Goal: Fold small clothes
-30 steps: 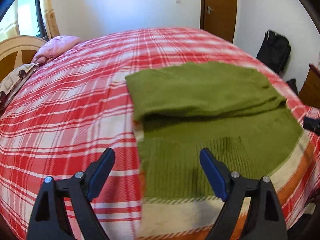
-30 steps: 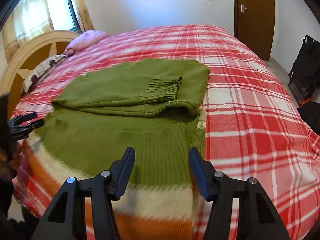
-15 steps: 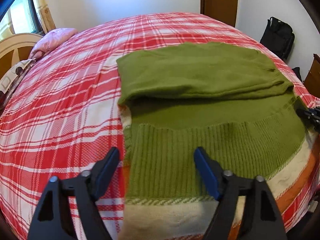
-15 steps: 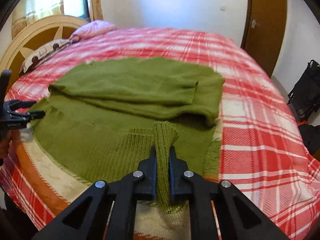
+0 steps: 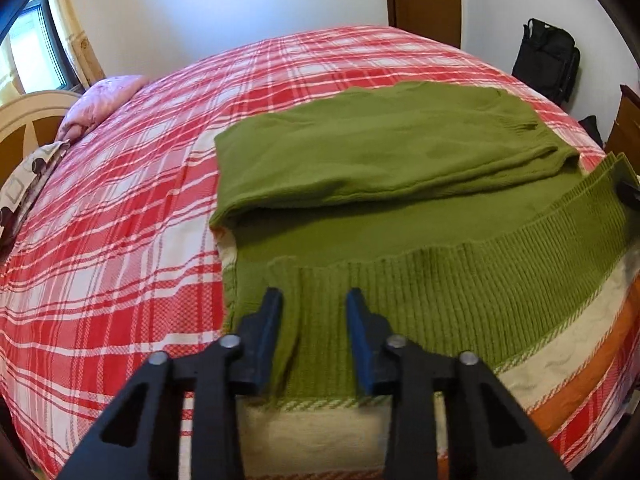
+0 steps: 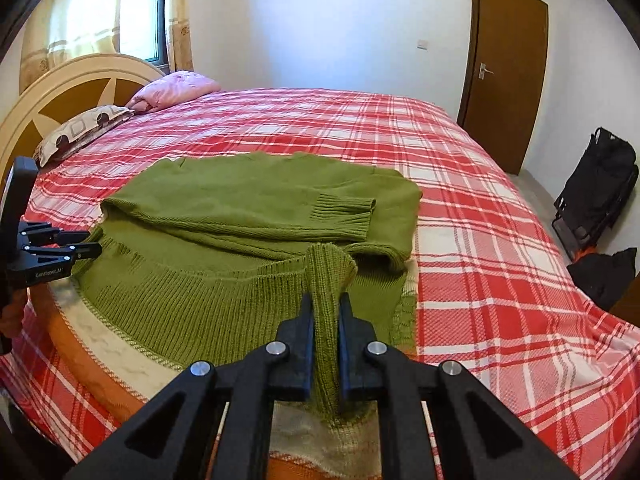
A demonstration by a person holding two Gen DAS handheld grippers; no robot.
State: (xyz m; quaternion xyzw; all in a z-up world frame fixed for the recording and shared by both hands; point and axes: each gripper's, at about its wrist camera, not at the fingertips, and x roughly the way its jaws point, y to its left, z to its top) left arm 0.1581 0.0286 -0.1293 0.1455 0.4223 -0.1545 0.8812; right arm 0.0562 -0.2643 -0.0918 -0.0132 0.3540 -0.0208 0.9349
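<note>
On the left of the right wrist view, a curved headboard [image 6: 72, 80] and two pillows [image 6: 120, 114] stand at the head of a bed [image 6: 480, 240] covered in a red and white plaid blanket. A green sweater [image 6: 240, 208] lies flat on the near part of the bed, its upper half and a sleeve with a ribbed cuff [image 6: 344, 212] folded over the body, its ribbed hem toward the near edge.

The left gripper [image 5: 314, 300] is at the hem's left corner. Its fingers [image 5: 272, 308] have just been closing and now stand narrow, with a raised fold of the ribbed hem between them; whether the pads already press on the knit I cannot tell. In the right wrist view this gripper [image 6: 86, 246] shows at the sweater's left edge.

The right gripper [image 6: 326, 304] is at the hem's right corner, its fingers [image 6: 306, 320] pinched tight on a gathered ridge of green rib that stands up between them.

Farther right are a brown door [image 6: 504, 68] and a black bag [image 6: 600, 192] against the white wall.
</note>
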